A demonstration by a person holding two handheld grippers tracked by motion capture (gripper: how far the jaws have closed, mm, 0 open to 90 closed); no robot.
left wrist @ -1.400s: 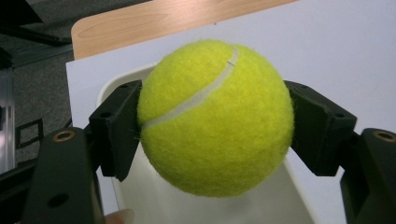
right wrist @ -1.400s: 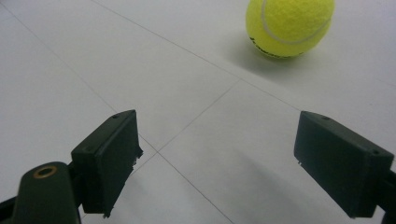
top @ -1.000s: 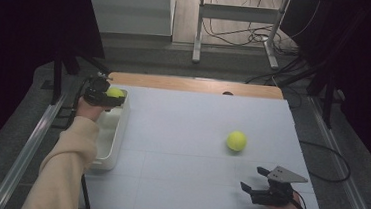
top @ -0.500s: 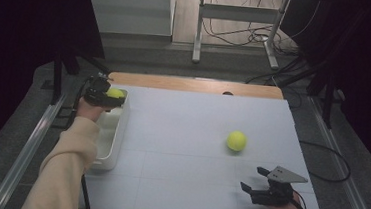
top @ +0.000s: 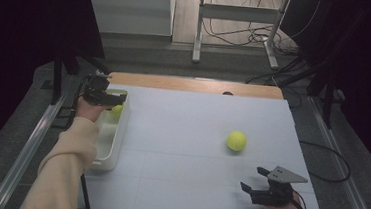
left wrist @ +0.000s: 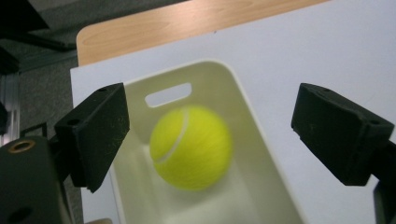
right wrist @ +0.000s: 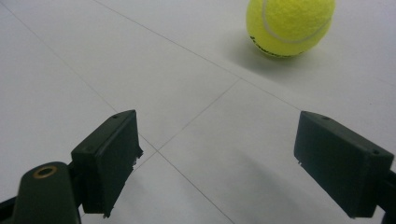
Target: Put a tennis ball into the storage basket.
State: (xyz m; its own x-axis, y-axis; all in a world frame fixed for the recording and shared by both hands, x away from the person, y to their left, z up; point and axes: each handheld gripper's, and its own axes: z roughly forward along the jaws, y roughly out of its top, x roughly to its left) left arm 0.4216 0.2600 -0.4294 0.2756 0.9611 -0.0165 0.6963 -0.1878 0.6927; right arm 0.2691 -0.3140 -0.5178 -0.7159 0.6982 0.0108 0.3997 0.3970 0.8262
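Left gripper [top: 116,97] hung over the far end of the white bin [top: 104,162] at the table's left edge in the high view, and a tennis ball [top: 117,110] sat inside the bin just under it. The right gripper [top: 248,190] rested low at the near right, jaws spread, with a second tennis ball [top: 237,140] on the white table [top: 180,149] a little farther off and to its left.

From the left gripper view, the jaws had just been opening and stood wide, touching nothing; the tennis ball [left wrist: 190,147] lay blurred between and below them inside the bin [left wrist: 261,186], so the drop looked to be the step in hand.

From the right gripper view, the right gripper [right wrist: 219,163] was wide and empty over bare table, the second tennis ball [right wrist: 290,25] ahead of it and apart. The next move likely called for reaching forward to straddle that ball before closing.
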